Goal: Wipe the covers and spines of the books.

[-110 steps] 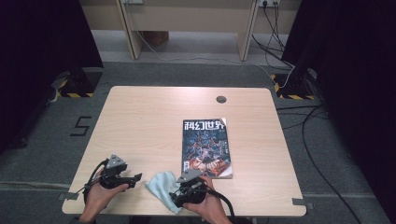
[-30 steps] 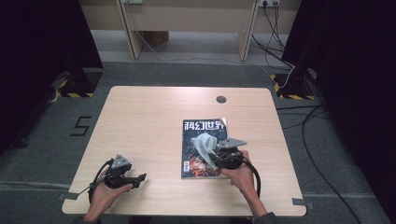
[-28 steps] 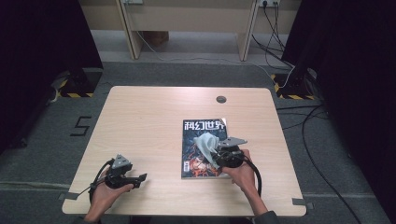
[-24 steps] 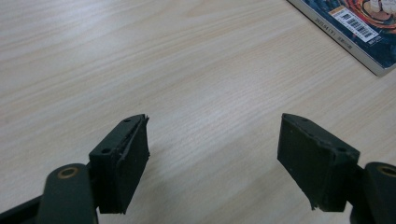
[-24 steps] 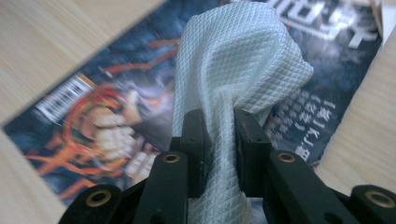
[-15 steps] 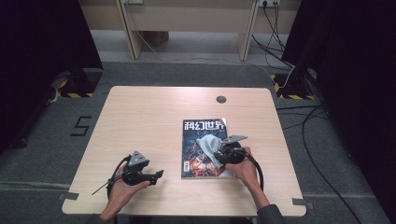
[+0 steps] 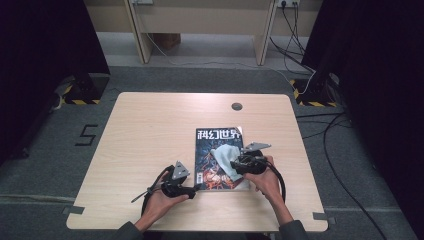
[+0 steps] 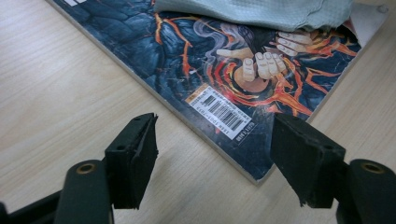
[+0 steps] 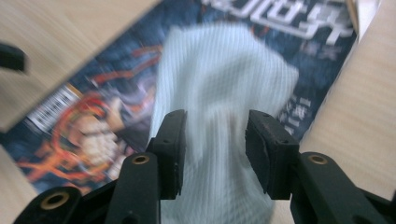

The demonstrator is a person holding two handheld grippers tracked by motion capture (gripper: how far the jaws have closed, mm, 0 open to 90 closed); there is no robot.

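Light wooden table point(image 7: 145, 135), seen from above, with a dark-covered magazine point(image 7: 212, 150) lying flat right of its middle and a pale blue-green cloth point(image 7: 225, 159) crumpled on the cover's right half. Right gripper point(image 7: 239, 164) held over the magazine's right edge, pointing left across the cover, the cloth directly under and ahead of its tips — jaws parted and just been opening, with the cloth lying between the pads point(image 9: 173, 140) but not pinched, seen slack in the right gripper view. Left gripper point(image 7: 196, 188) low at the magazine's near left corner, aimed at it from the bare wood; jaws spread wide with nothing between them, though just been closing a little. From the left gripper view, barcode point(image 8: 223, 114) near that corner straight ahead of the gap, corner itself just short of the right-hand pad point(image 8: 303, 158) — cloth well beyond, along the top of the cover.
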